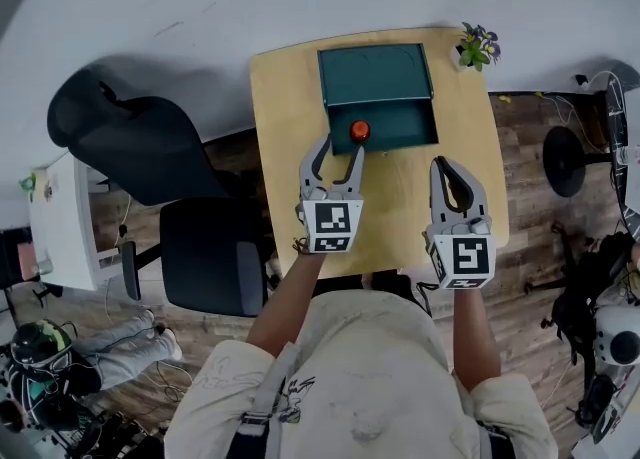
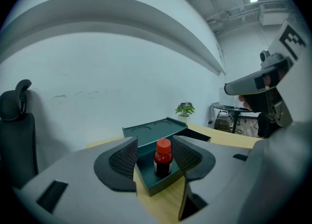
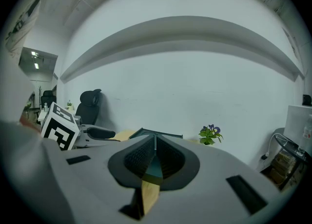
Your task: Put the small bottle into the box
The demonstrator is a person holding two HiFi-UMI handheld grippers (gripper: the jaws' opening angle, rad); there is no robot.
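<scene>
The small dark bottle (image 1: 359, 131) with a red cap stands upright inside the teal box (image 1: 400, 125), at its near left corner. The box's lid (image 1: 375, 73) lies open behind it. My left gripper (image 1: 341, 145) is open just in front of the box. In the left gripper view the bottle (image 2: 163, 157) stands between and beyond the pads (image 2: 125, 157), which do not touch it. My right gripper (image 1: 443, 163) is shut and empty over the wooden table (image 1: 285, 97), to the right of the box. In the right gripper view its jaws (image 3: 155, 152) meet, with a strip of the box showing past them.
A small potted plant (image 1: 476, 47) stands at the table's far right corner. A black office chair (image 1: 150, 157) sits left of the table. Bags and gear lie on the floor at both sides. The white wall is right behind the table.
</scene>
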